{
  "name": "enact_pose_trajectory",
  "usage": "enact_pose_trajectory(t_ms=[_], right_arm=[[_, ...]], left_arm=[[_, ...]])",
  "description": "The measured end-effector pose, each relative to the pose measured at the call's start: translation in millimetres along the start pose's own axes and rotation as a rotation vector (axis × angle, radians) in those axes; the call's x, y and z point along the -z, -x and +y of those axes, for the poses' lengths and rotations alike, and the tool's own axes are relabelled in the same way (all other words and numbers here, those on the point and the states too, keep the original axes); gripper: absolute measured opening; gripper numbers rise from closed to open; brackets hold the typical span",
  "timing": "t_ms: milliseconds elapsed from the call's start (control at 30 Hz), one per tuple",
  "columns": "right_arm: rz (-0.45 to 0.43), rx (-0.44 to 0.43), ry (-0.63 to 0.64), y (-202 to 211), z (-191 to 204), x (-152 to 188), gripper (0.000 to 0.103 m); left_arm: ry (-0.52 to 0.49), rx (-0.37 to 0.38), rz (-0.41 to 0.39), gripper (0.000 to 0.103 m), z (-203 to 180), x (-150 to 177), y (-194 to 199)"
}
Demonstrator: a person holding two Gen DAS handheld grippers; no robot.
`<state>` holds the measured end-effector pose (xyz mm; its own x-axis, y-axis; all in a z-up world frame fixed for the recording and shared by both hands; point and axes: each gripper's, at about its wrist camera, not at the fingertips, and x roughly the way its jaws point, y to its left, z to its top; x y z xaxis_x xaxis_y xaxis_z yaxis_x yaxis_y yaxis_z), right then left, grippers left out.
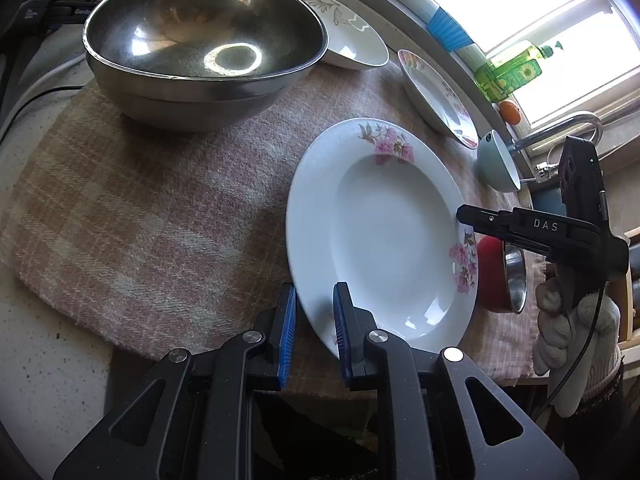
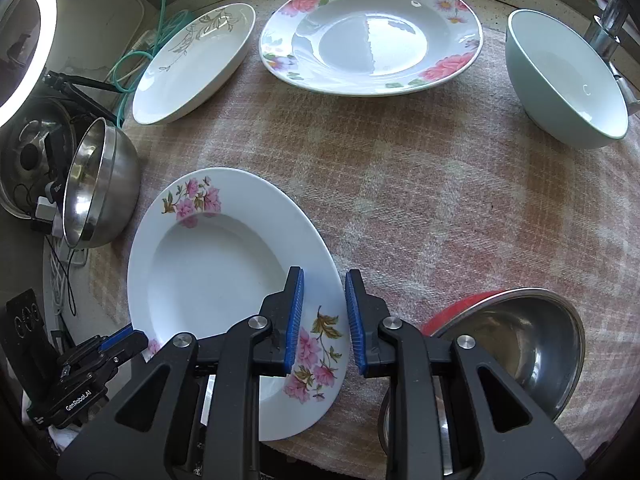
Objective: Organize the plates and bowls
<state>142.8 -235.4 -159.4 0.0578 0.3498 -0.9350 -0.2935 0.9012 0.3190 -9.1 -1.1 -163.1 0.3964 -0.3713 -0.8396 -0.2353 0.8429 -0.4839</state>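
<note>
Two wrist views of a worktop (image 1: pixel 44 380) covered by a pink plaid cloth (image 1: pixel 140 220).

Nearest, the left tongs (image 1: pixel 315 330) straddle the near rim of a white soup plate with pink flowers (image 1: pixel 380 240); the blue pads (image 1: pixel 287 332) stand close together with the rim between them, and the plate sits tilted, its near edge off the cloth. Contact of both pads cannot be confirmed from this view.

In the right wrist view the right tongs (image 2: pixel 323 320) straddle the opposite rim of the same soup plate (image 2: pixel 208 264), beside a flower spray; the pads (image 2: pixel 295 320) are narrowly apart, and a gap shows between the right pad and the rim edge. A gloved hand (image 1: pixel 568 332) holds the right tongs' handle.

Just right of the plate lies a red-sided steel bowl (image 2: pixel 516 352), tipped on its side.

At the left of the cloth stands a large steel mixing bowl (image 1: pixel 204 52).

Farther back, left to right in the right wrist view: a white plate with an olive leaf pattern (image 2: pixel 192 68), a wide plate with large pink roses (image 2: pixel 372 36), and a pale green bowl (image 2: pixel 564 80). All rest on the cloth, apart from one another.

Beyond them a tap (image 1: pixel 560 128) is visible.
</note>
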Motion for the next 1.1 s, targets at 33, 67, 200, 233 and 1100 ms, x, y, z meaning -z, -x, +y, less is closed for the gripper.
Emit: enact_pose_trajectory(t_ms=[33, 67, 200, 233, 1100], right_arm=[[-0.001, 0.002, 0.002, 0, 1, 0, 0.023], [-0.001, 0.005, 0.005, 0, 1, 0, 0.023], [-0.009, 0.01, 0.003, 2, 2, 1, 0.024], [-0.014, 0.011, 0.004, 3, 2, 1, 0.024], [-0.264, -0.038, -0.022, 93, -23, -10, 0.06]], left_arm=[[-0.004, -0.001, 0.001, 0.016, 0, 0, 0], [-0.005, -0.002, 0.002, 0.016, 0, 0, 0], [-0.002, 0.001, 0.001, 0.016, -1, 0, -1], [-0.002, 0.0, 0.003, 0.016, -1, 0, -1], [-0.103, -0.031, -0.107, 0.016, -24, -31, 32]])
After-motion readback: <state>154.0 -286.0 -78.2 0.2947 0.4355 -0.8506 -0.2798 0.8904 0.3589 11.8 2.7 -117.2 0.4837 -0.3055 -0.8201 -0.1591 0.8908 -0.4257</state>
